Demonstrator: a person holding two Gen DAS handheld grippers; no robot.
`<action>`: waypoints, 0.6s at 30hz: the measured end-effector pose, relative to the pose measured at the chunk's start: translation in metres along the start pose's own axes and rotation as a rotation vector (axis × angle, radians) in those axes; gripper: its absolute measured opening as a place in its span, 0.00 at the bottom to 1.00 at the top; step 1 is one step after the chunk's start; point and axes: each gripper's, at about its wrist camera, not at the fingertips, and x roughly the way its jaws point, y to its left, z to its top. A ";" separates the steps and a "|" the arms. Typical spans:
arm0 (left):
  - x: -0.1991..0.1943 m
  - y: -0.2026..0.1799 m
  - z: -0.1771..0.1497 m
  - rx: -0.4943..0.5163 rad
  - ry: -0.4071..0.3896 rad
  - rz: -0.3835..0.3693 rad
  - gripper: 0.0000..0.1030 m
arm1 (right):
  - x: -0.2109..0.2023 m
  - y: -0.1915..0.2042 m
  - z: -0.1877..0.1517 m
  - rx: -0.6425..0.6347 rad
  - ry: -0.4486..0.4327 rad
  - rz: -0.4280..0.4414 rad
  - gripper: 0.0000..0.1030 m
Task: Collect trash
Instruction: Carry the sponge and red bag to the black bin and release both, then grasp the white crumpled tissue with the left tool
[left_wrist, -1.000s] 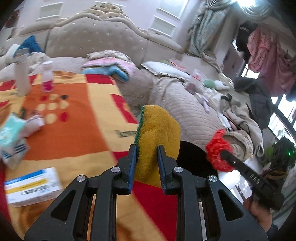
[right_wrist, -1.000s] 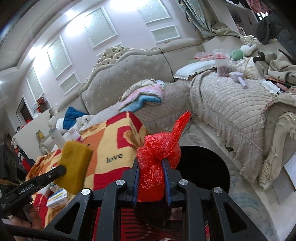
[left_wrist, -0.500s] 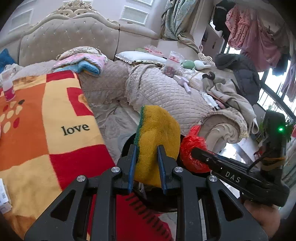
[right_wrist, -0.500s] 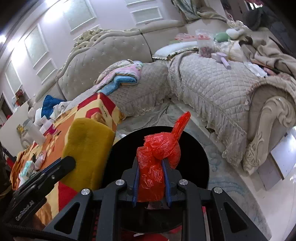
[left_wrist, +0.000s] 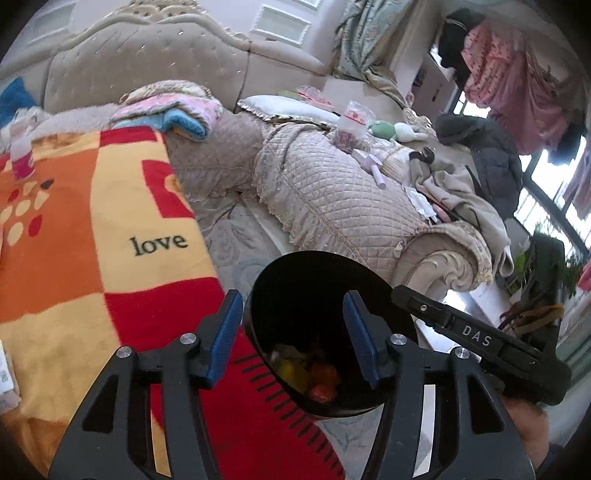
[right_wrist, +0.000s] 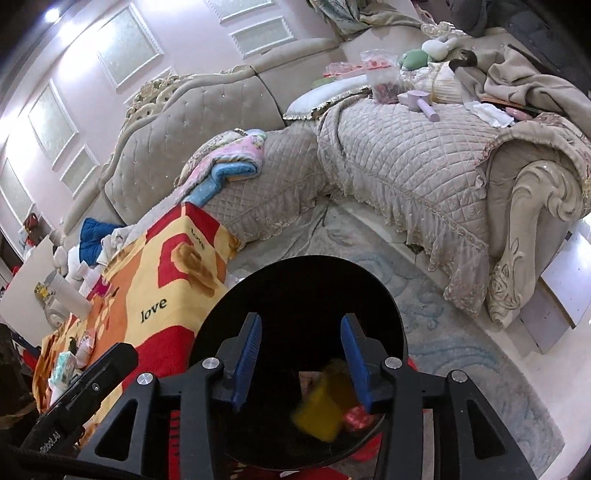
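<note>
Both claws, left gripper (left_wrist: 291, 336) and right gripper (right_wrist: 301, 358), opening empty over black bin (right_wrist: 397, 317), so yellow sponge (right_wrist: 317, 413) drops toward 6 o'clock.

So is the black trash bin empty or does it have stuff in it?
Not empty: the black bin holds a yellow sponge and a red bag at its bottom.

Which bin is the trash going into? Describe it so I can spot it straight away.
Start at the orange, yellow and red "love" blanket draped over the table. At its corner nearest the quilted sofa, on the pale rug, stands the black round bin. It is the only dark open container there, with yellow and red trash inside.
</note>
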 end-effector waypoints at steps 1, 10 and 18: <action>-0.002 0.003 0.000 -0.014 -0.001 -0.001 0.54 | -0.001 0.001 0.001 0.002 -0.008 -0.004 0.42; -0.047 0.034 -0.003 -0.120 -0.061 0.037 0.54 | -0.010 0.033 0.000 -0.019 -0.057 0.055 0.43; -0.111 0.084 -0.012 -0.190 -0.145 0.121 0.54 | -0.014 0.115 -0.022 -0.218 -0.089 0.143 0.45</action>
